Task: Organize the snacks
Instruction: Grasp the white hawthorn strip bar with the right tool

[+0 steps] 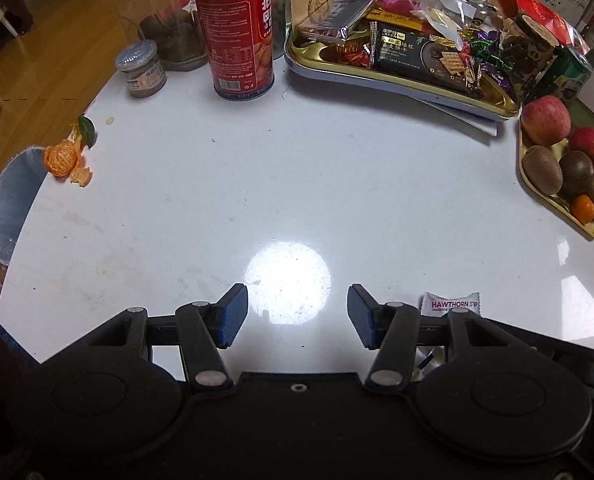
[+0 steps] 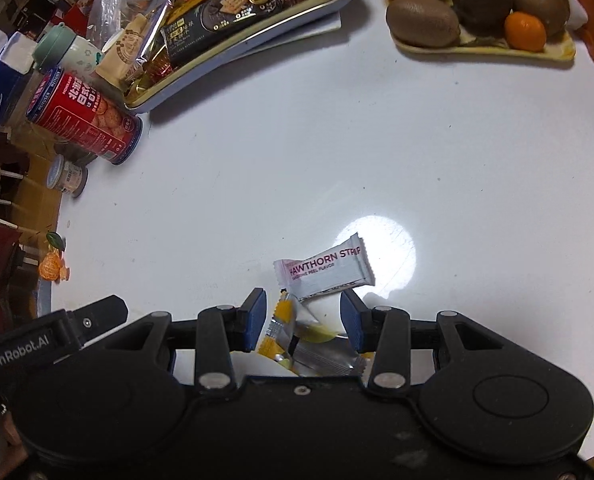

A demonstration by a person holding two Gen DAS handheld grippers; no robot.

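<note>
Looking from the left wrist, the left hand-held gripper point(image 1: 297, 316) sits at the bottom of the frame with its blue pads spread and only the bare white bench point(image 1: 257, 184) between them. A white hawthorn strip packet point(image 1: 451, 303) lies on the bench just right of the right finger, partly hidden by it. At the upper middle stands a red biscuit tin point(image 1: 233, 28), upright, with a small grey jar point(image 1: 141, 68) to its left. A golden snack tray point(image 1: 317, 66) full of wrapped sweets and a dark cracker pack point(image 1: 417, 54) is at the upper right. A fruit tray point(image 1: 537, 196) with apples and kiwis is at the right edge. A peeled mandarin point(image 1: 61, 158) lies at the left edge.

From the right wrist, the right hand-held gripper point(image 2: 303, 316) is also spread. The hawthorn strip packet point(image 2: 325, 268) lies just above its pads, and a yellow and silver wrapper point(image 2: 293, 338) lies between the fingers; the pads do not press on it. The snack tray point(image 2: 257, 46) is at the upper middle, the biscuit tin point(image 2: 85, 118) at the left, and the fruit tray point(image 2: 485, 50) at the upper right.
</note>
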